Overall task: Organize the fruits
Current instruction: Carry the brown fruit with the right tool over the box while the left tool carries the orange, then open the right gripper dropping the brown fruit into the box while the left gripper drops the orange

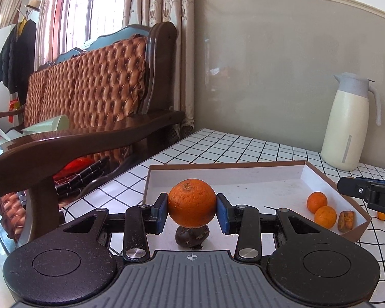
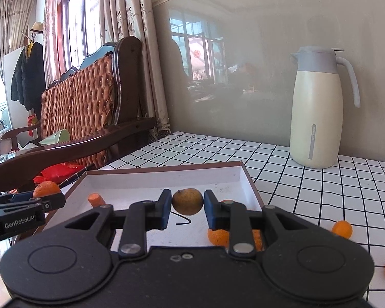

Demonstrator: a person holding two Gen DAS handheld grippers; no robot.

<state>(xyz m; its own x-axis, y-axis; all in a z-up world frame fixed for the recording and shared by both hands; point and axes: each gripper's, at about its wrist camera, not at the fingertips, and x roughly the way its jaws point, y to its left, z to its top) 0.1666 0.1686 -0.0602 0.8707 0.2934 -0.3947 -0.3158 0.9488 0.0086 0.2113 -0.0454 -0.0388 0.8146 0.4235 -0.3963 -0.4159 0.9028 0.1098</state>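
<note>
1. Our left gripper [image 1: 192, 211] clamps an orange [image 1: 192, 202] above the white tray [image 1: 320, 177].
2. Our right gripper [image 2: 187, 209] pinches a brownish-yellow fruit [image 2: 187, 201], possibly a longan, over the same tray.
3. Two small oranges [image 1: 320, 210] lie in the tray's right corner.

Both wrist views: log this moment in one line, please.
left tongs: shut on orange, over tray | right tongs: shut on brown fruit, over tray | loose oranges on table

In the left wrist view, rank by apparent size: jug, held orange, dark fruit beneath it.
1. Jug, largest.
2. Orange, though nearness to the camera enlarges it.
3. Dark fruit, smallest, partly hidden.
</note>
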